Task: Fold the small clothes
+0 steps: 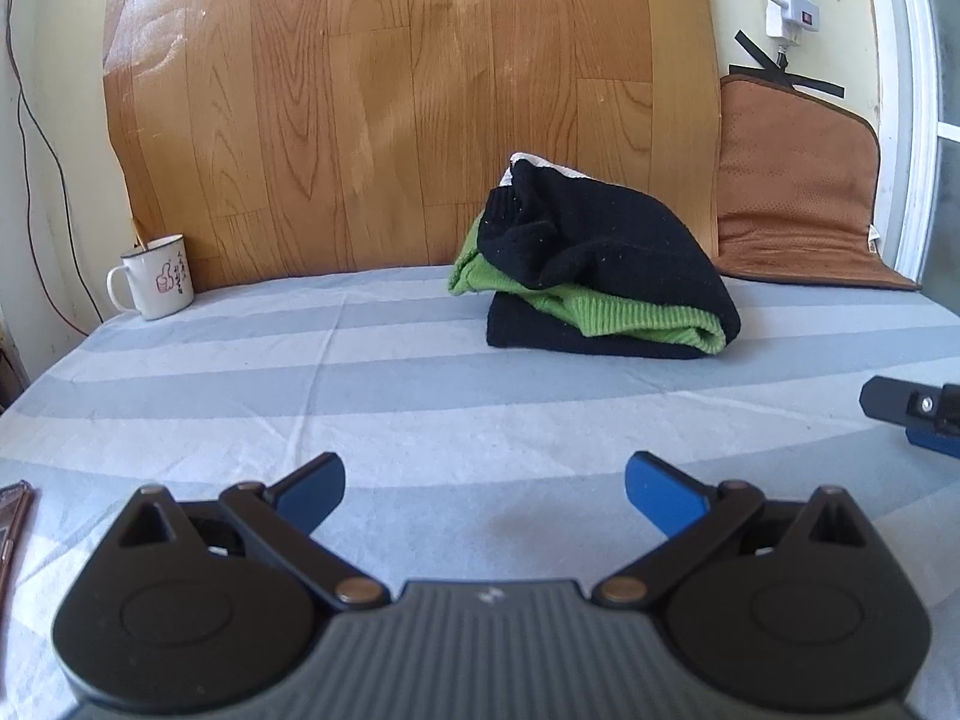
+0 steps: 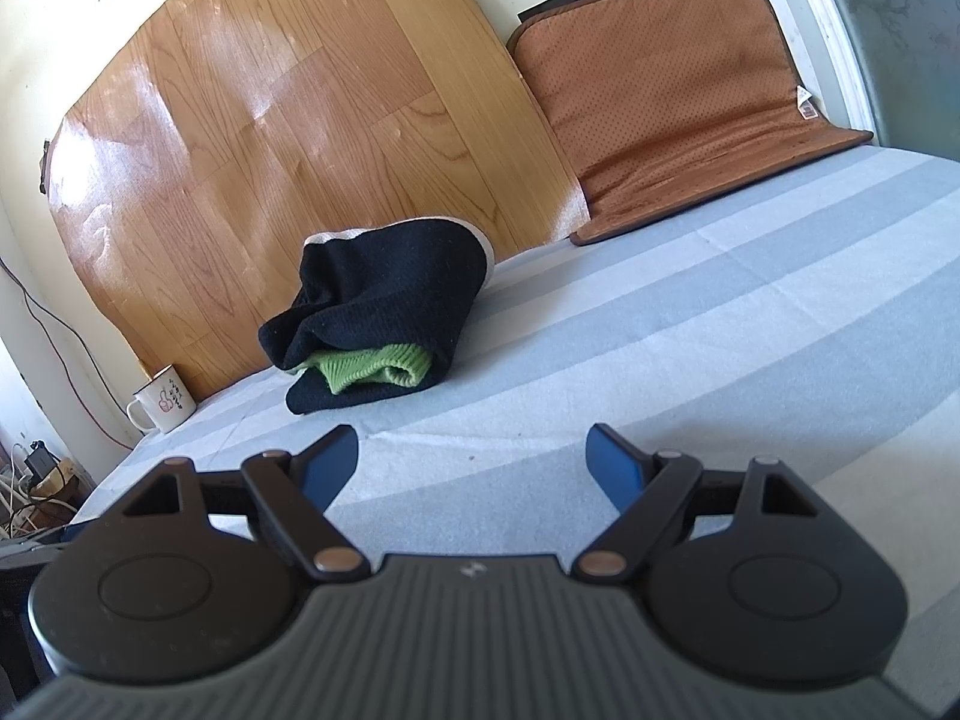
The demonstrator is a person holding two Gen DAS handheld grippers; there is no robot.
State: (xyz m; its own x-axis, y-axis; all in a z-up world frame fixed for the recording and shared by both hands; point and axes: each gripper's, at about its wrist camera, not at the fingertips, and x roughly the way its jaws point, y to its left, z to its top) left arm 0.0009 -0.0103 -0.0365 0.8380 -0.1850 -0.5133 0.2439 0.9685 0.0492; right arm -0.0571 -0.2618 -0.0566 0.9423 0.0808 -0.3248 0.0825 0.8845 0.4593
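left hand-held gripper [image 1: 485, 495] wide, empty | right hand-held gripper [image 2: 473, 465] wide, empty | folded black-and-green sweater [image 1: 600, 276] on striped bed sheet [image 1: 300, 396] | mug [image 1: 157, 276] far left

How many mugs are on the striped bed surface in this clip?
1. A white enamel mug stands upright at the far left edge of the striped sheet, against the wood-pattern panel, left of the folded black and green clothes. Others could be out of frame.
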